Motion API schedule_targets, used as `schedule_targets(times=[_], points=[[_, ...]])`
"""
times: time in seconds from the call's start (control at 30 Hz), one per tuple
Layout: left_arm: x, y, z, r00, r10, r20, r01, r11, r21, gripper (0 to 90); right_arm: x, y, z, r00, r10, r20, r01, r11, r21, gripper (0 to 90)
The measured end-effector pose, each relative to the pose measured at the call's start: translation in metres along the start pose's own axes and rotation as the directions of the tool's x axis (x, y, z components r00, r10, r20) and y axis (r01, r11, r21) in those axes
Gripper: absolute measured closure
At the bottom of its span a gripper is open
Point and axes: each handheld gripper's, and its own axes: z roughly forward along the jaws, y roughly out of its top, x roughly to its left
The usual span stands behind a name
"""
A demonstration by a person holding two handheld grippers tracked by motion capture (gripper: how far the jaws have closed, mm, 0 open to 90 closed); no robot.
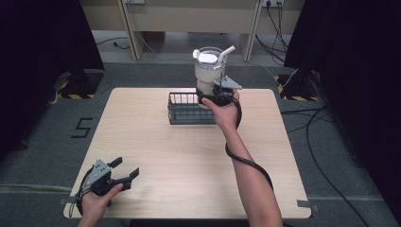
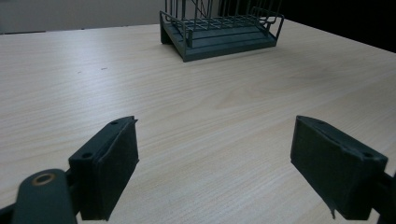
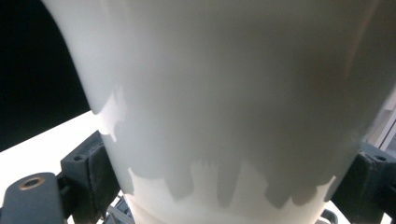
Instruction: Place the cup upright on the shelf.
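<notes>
1. Right gripper [image 1: 213,98]: jaws clamped on the lower body of the tumbler [image 1: 210,71], one jaw on each side. In the right gripper view the cup wall [image 3: 224,93] sits square between them, upright.
2. Tumbler is at the wire basket [image 1: 189,108], its base down at the basket's right end; can't tell whether it rests on the basket floor or hangs just above it.
3. Handling, my read: rigid plastic, smooth and tapered, so it will tend to slide up out of the jaws if squeezed lightly. Looks light unless filled; contents can't be judged.
4. Lid and straw [image 1: 227,52] put weight high. Keep it vertical, no fast swings.
5. Best hold is where it is now: low on the narrow section, below the wider top. Avoid lid and straw.
6. Left gripper [image 1: 124,172]: jaws wide apart, empty, low over the bench [image 1: 165,156], basket well ahead of them.
</notes>
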Motion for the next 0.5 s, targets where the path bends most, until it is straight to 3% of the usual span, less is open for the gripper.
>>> schedule_targets(times=[0.5], points=[[0.001, 0.0, 0.0, 1.0, 0.001, 0.002, -0.001, 1.0, 0.002, 14.5, -0.002, -0.003, 0.019, 0.9998, 0.02, 0.009, -0.02, 1.0, 0.019, 11.9]])
